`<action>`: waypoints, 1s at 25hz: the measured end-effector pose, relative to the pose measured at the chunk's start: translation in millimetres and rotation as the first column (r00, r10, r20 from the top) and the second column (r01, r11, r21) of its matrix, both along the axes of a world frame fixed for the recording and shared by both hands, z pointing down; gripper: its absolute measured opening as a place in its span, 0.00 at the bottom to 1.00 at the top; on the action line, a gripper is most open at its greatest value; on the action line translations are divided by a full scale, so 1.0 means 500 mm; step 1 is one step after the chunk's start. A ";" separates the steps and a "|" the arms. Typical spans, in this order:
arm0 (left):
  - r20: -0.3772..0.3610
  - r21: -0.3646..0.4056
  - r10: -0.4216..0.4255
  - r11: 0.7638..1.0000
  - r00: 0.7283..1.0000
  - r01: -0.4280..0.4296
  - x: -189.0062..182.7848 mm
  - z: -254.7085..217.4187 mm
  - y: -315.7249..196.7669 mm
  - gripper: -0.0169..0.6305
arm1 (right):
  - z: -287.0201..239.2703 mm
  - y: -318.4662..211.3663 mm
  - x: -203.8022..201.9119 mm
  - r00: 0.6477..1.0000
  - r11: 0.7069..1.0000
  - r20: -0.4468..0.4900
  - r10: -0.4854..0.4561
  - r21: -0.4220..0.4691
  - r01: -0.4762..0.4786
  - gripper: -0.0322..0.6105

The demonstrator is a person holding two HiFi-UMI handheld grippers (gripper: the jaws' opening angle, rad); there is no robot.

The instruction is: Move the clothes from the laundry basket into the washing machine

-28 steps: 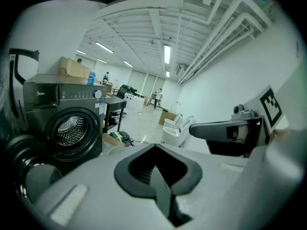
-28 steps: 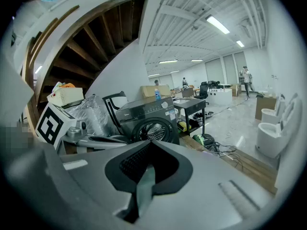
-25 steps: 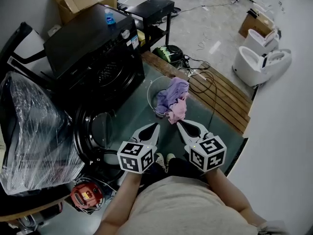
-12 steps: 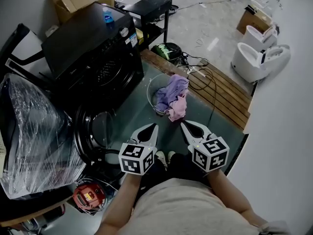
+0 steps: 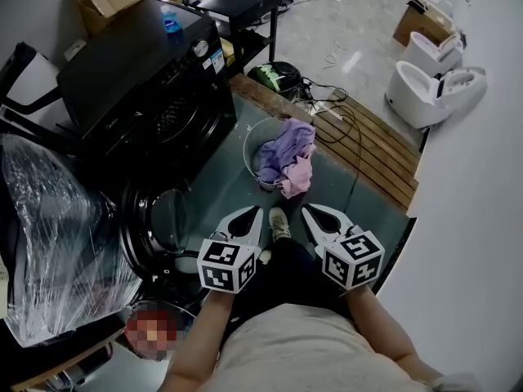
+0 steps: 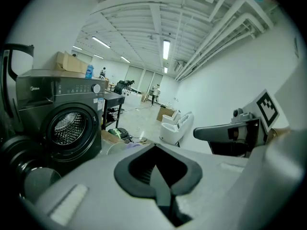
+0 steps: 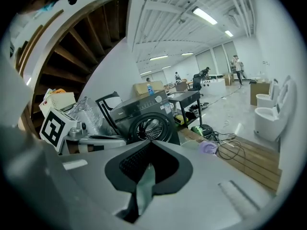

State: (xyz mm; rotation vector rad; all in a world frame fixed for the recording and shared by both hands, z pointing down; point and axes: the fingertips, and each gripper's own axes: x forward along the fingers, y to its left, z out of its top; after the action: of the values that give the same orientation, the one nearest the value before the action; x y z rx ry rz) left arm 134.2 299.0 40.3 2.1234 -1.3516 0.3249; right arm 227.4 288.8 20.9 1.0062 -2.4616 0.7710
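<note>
While both jaw sets sit closed tip to tip with nothing between them, left gripper (image 5: 257, 210) and right gripper (image 5: 307, 209) hang side by side, apart, over the dark green floor mat (image 5: 225, 182), short of the laundry basket (image 5: 248, 155)

Left gripper view: moulded grey jaws, ribbed black pads meeting in a point, empty. Right gripper view: same, pads together, empty

Basket: round, pale thin-walled rim, standing on the mat near its far edge, just beside the wooden slatted platform (image 5: 372, 149). Clothes are all in it: lilac garment (image 5: 288, 144) crumpled on top, soft folds; pink garment (image 5: 299, 178) draped over the rim on the near side and hanging onto the mat

Washing machine (image 5: 139, 80): black boxy front-loader, left of the basket, near but apart. Round door (image 5: 154, 223) swung open toward the near-left, dark glass bowl in a thick ring. Perforated metal drum (image 6: 67, 126) visible through the opening in the left gripper view; contents can't be made out

Blue bottle (image 5: 170, 23) upright on the washer top, far edge. Black cable (image 5: 339, 129) looped on the slats. Wrinkled clear plastic wrap (image 5: 57, 235) covers a bulky item left of the door. Person's shoe (image 5: 279, 221) on the mat between the grippers
</note>
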 end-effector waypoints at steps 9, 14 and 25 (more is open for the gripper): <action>0.029 -0.017 -0.037 0.999 0.999 0.037 -0.037 0.015 -0.190 0.03 | 0.024 -0.211 -0.033 0.999 0.999 -0.004 -0.039 -0.004 0.039 0.09; 0.055 0.000 -0.056 0.998 0.997 0.057 -0.052 0.007 -0.325 0.03 | 0.029 -0.346 -0.035 0.998 0.998 -0.016 -0.063 -0.010 0.063 0.09; 0.103 -0.079 0.026 0.997 0.994 -0.018 -0.036 0.076 -0.455 0.03 | 0.116 -0.507 0.012 0.998 0.994 -0.056 0.026 -0.102 -0.031 0.13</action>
State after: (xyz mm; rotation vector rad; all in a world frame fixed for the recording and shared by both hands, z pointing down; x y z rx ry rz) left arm 116.2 71.3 78.4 2.0828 -1.3518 0.4955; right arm 233.4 35.3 78.9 1.0131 -2.3403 0.8586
